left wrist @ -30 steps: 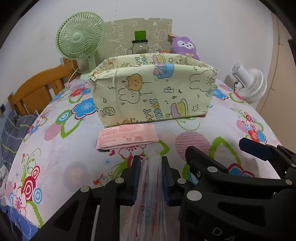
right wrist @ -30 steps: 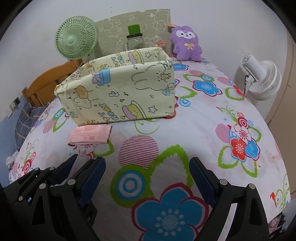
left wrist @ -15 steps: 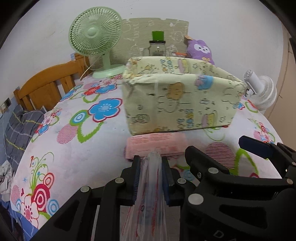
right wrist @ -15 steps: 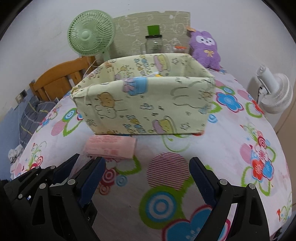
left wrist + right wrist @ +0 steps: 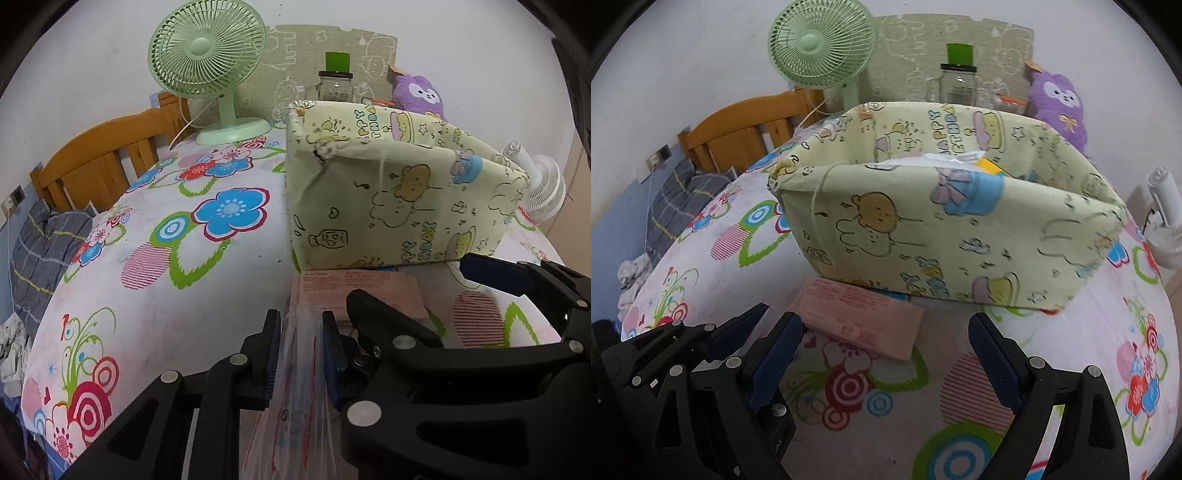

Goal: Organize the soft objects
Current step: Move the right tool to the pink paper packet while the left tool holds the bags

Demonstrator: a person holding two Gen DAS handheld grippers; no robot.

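A yellow cartoon-print fabric bin stands on the flowered table; white and yellow soft items show inside it. A pink tissue pack lies flat just in front of the bin. My left gripper is shut on a clear plastic bag with red print, just short of the pink pack. My right gripper is open and empty, jaws wide apart, close to the pink pack and the bin's front.
A green desk fan, a glass jar with a green lid and a purple plush toy stand behind the bin. A white fan is at the right. A wooden chair is left of the table.
Both grippers have moved forward toward the bin and the pink pack, which now look larger and closer. The left gripper also swung left, so the bin sits right of centre. The bag stays held.
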